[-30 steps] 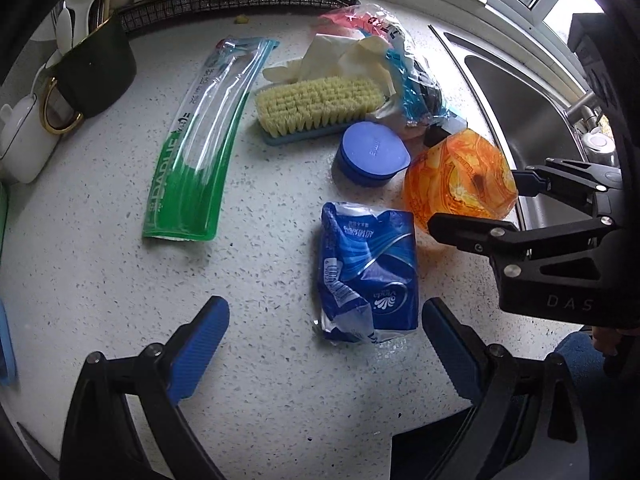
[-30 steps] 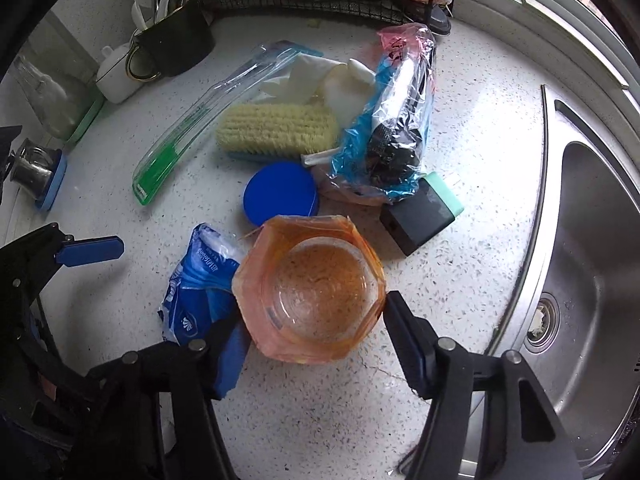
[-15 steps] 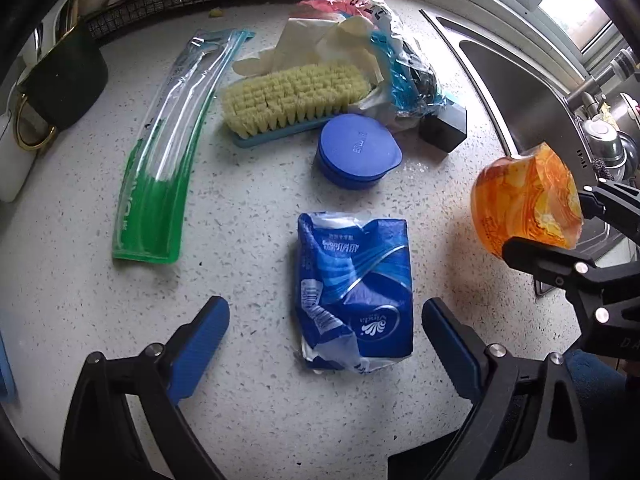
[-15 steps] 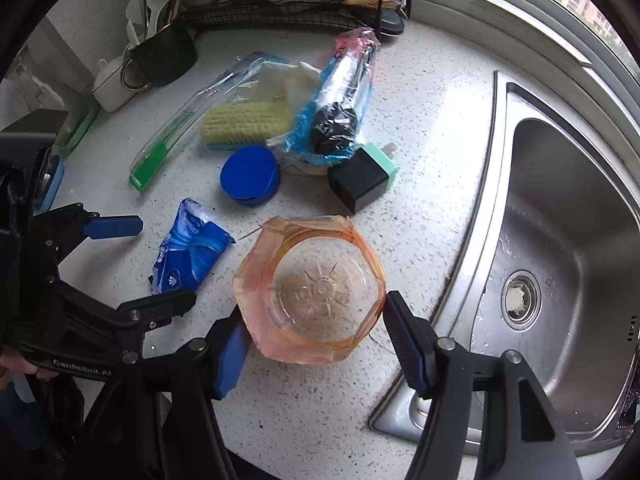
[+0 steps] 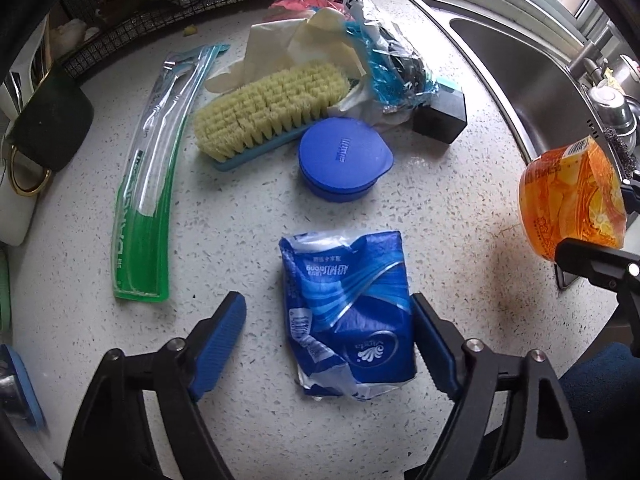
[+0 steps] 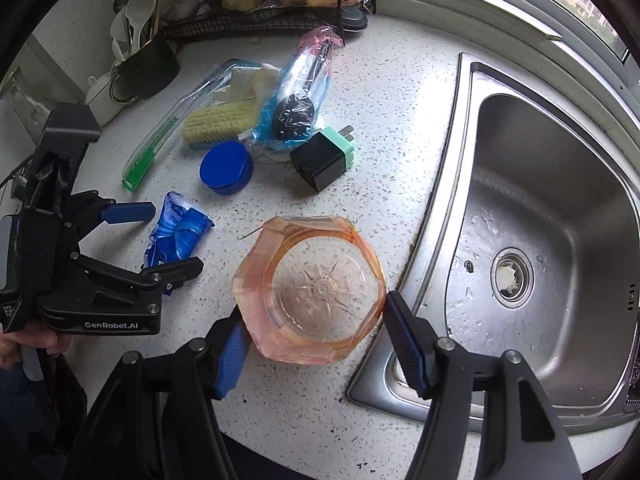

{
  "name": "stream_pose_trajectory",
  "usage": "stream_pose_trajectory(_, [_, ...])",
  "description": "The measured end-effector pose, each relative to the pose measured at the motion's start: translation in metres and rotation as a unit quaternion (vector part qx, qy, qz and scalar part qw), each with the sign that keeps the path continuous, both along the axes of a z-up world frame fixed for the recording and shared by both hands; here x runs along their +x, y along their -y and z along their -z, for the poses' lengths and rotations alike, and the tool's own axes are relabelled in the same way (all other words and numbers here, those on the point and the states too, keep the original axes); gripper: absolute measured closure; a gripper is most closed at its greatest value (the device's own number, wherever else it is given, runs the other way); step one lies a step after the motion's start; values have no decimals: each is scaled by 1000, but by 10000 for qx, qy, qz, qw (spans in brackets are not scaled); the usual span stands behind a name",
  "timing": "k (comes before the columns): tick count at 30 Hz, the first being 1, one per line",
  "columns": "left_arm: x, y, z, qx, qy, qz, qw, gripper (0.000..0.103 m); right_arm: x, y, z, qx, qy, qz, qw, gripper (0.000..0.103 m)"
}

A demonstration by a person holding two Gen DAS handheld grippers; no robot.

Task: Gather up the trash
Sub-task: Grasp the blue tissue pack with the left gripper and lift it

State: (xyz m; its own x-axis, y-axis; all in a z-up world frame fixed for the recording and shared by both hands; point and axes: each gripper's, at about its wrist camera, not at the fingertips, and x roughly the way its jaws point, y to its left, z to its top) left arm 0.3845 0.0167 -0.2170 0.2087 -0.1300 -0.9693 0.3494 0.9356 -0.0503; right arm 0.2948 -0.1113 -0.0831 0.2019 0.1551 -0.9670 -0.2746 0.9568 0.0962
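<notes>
Pointing down, the left gripper (image 5: 328, 336) has just been closing its fingers around the crumpled blue plastic wrapper (image 5: 348, 312), not squeezing yet. The right gripper (image 6: 312, 340) holds the orange plastic jar (image 6: 310, 290) above the speckled white counter (image 6: 392, 128).

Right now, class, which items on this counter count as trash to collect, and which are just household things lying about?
Trash:
orange plastic cup, gripped in the right claw
blue tissue wrapper, between the closing left claw
green toothbrush packaging

Lying about:
scrub brush
blue lid
plug adapter
</notes>
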Motion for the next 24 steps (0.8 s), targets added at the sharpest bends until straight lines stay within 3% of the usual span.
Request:
stream_pose_trajectory(1, [-1,1,-1,-85,-2,20,10000,31,0,2,0,6,-5,18,10000,42])
stream_pose_trajectory(4, [-13,-5,-8,-220,8,64,9997,51,-1,3,1,25,-23,42,10000,41])
stream_pose_trajectory(9, [-21,-7,-12,-215,-40,36,9998,61,-3,2,-1,39,19,-17,10000,41])
stream_pose_trajectory(17, [-39,-3,-44,-475,117,8,9988,66,-9,-2,-8,27,157,-203,9997,42])
stream_pose_trajectory(24, [-60,4,-69,-473,316,72,9984,66,-18,4,-21,44,335,-274,9991,42])
